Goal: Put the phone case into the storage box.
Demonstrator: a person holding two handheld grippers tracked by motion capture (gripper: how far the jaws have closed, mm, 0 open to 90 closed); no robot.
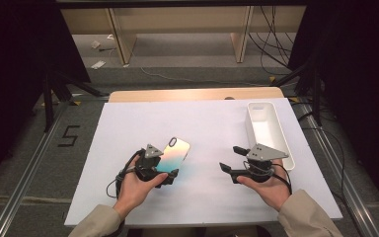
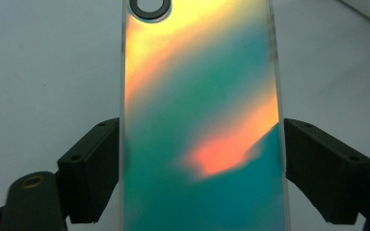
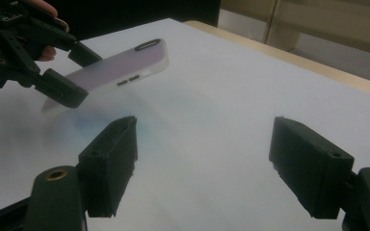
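Note:
An iridescent phone case (image 1: 176, 152), teal and orange with a camera cut-out at its far end, is held by its long edges above the white sheet. My left gripper (image 1: 164, 168) is shut on it. In the left gripper view both black pads press the sides of the case (image 2: 197, 96), with the left gripper (image 2: 202, 168) around its lower half. The right gripper view shows the case (image 3: 120, 70) tilted, its far end raised, in the left gripper (image 3: 74, 72). My right gripper (image 1: 231, 158) hovers to the right, open with nothing between its jaws (image 3: 204, 159).
A long, empty white tray (image 1: 249, 123) lies at the right of the white sheet (image 1: 202, 118), just beyond the right gripper. The wooden table edge (image 1: 192, 94) runs along the back. Dark stands and cables surround the table.

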